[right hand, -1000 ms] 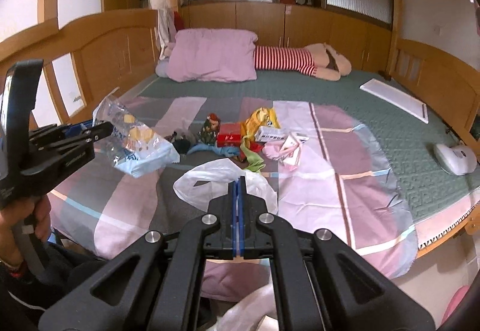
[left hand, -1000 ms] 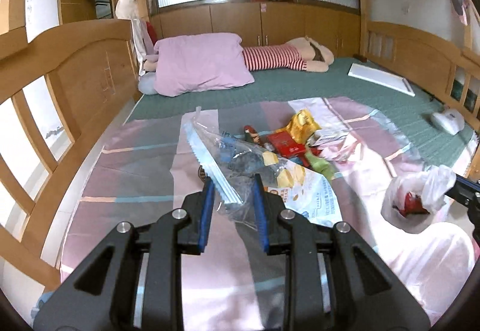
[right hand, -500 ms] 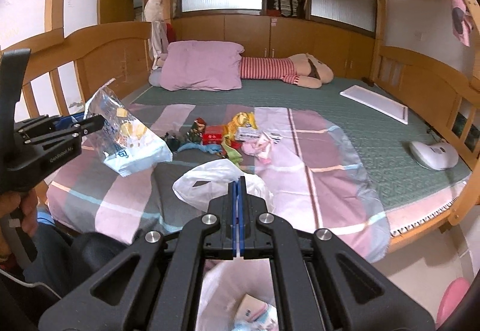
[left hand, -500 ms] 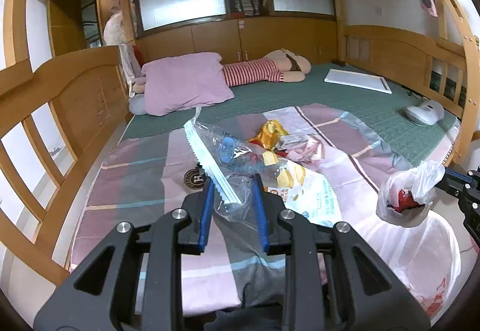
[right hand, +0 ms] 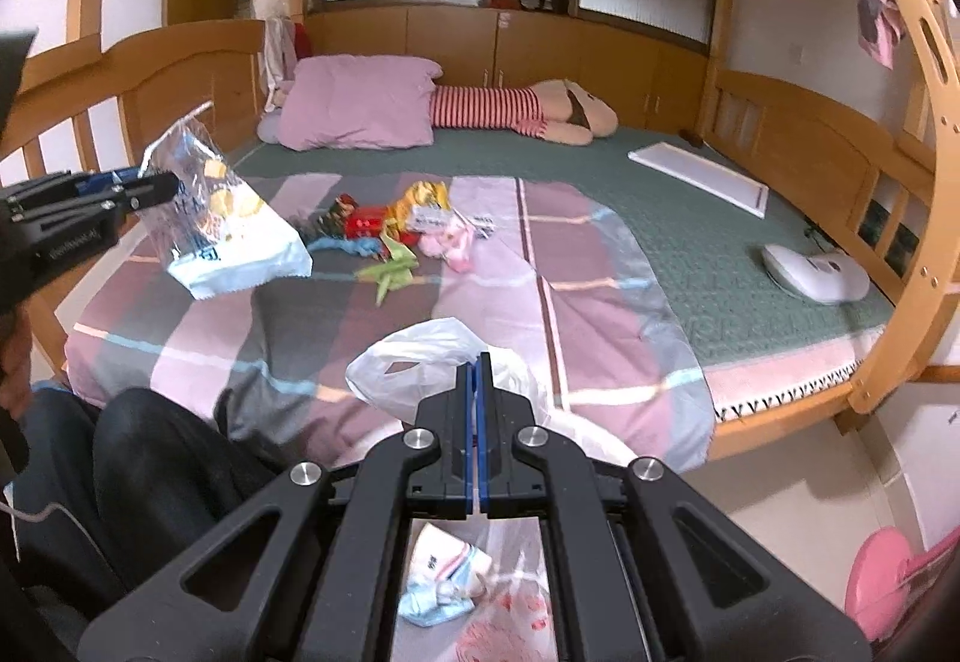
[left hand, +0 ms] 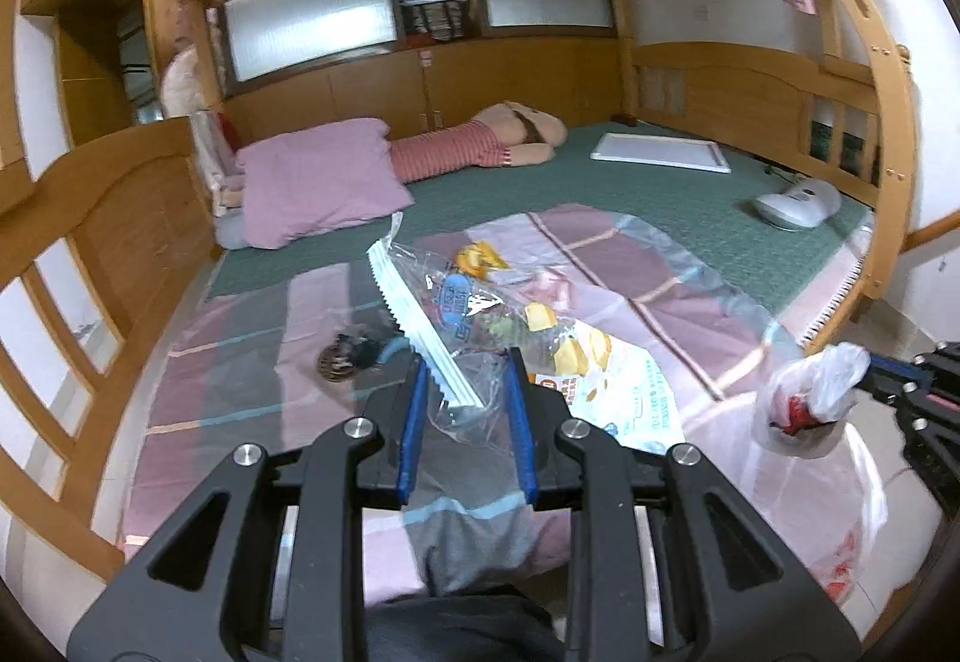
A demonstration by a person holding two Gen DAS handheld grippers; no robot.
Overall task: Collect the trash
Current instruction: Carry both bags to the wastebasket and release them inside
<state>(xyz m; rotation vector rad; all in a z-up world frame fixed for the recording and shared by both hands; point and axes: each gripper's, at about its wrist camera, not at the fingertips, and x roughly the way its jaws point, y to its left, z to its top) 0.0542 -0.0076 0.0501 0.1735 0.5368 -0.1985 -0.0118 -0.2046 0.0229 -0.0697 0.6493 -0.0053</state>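
Both grippers have drawn back off the bed (right hand: 690, 218) since the earlier frame; the left gripper (left hand: 465, 413) grips a crisp packet (right hand: 222, 224), hanging long-axis down — left of the bag (right hand: 432, 368), pinched by the closed right gripper (right hand: 478, 410).

The snack wrapper (left hand: 564, 362) is glossy clear plastic; the trash bag (right hand: 420, 368) is thin, crinkled white plastic; the bed frame (right hand: 798, 140) looks like varnished wood; the patchwork blanket (right hand: 570, 302) is matt cloth.

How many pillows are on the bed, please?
1: a pink pillow lies at the head of the bed, beside a striped plush toy. Others could be hidden behind it.
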